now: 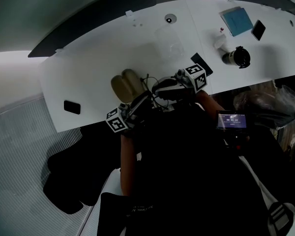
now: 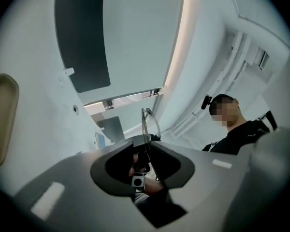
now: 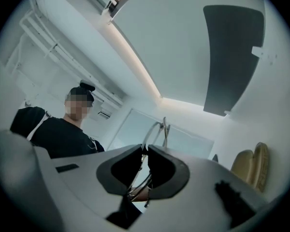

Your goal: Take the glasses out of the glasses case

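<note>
The left gripper (image 2: pixel 146 140) and the right gripper (image 3: pixel 146 148) each have the jaws almost closed, pinching the thin wire glasses (image 3: pixel 164 128) over the near edge of the white table (image 1: pixel 88 68). The room is pale. The open beige case (image 1: pixel 126 84) lies on the table just beside them.

**Thin metal, clear lenses, matt plastic**

The glasses (image 2: pixel 150 123) have a thin wire frame of bright metal and clear lenses. The glasses case (image 1: pixel 127 85) is tan and smooth with a soft sheen; whether it is leather or plastic I cannot tell. The left gripper (image 2: pixel 145 142) and right gripper (image 3: pixel 147 147) are smooth, matt grey plastic. The table (image 1: pixel 88 68) is white, smooth and matt.
</note>
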A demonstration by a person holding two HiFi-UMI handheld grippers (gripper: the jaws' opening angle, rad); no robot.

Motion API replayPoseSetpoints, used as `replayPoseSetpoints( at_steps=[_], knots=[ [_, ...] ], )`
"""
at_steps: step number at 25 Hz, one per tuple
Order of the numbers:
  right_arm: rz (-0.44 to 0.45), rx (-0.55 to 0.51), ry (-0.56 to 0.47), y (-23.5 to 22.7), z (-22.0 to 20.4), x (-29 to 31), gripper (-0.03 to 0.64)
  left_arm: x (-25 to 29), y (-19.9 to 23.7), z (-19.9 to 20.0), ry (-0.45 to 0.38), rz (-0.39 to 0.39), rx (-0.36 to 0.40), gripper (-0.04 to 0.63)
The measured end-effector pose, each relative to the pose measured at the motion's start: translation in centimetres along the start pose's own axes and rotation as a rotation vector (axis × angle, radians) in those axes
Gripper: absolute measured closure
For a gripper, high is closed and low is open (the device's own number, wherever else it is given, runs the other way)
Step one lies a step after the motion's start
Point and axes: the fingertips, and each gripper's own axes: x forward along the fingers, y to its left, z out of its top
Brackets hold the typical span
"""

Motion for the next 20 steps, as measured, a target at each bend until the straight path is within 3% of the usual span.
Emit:
replayPoseSetpoints(
  at_steps=[3,8,13,15,20],
  knots=[
    [-0.003,-0.014,-0.014,1.0,-0.1,-1.2,0.572,1.3,-0.5,-0.6,-0.005,-0.061,-0.038,0.483],
    [0.020,-0.025,-0.026,3.7,-1.6,-2.8,0.572,2.8,-1.6,-3.4,0.049,-0.084,-0.043,0.479],
    [-0.004,-0.027,0.007,3.2,-2.3,-3.0,0.571,3.3,-1.8,-4.7,0.107,-0.115,-0.056,0.511],
    [-0.007,-0.033,0.000,3.4,-2.4,-3.2,0.571,3.3,-1.7,-4.9,0.093,-0.129,-0.087,0.565],
    [-0.053,-0.040,-0.020,3.4,-2.7,-4.0,0.571,3.5,-1.4,-5.5,0.076,-0.131,-0.126,0.577]
  ],
)
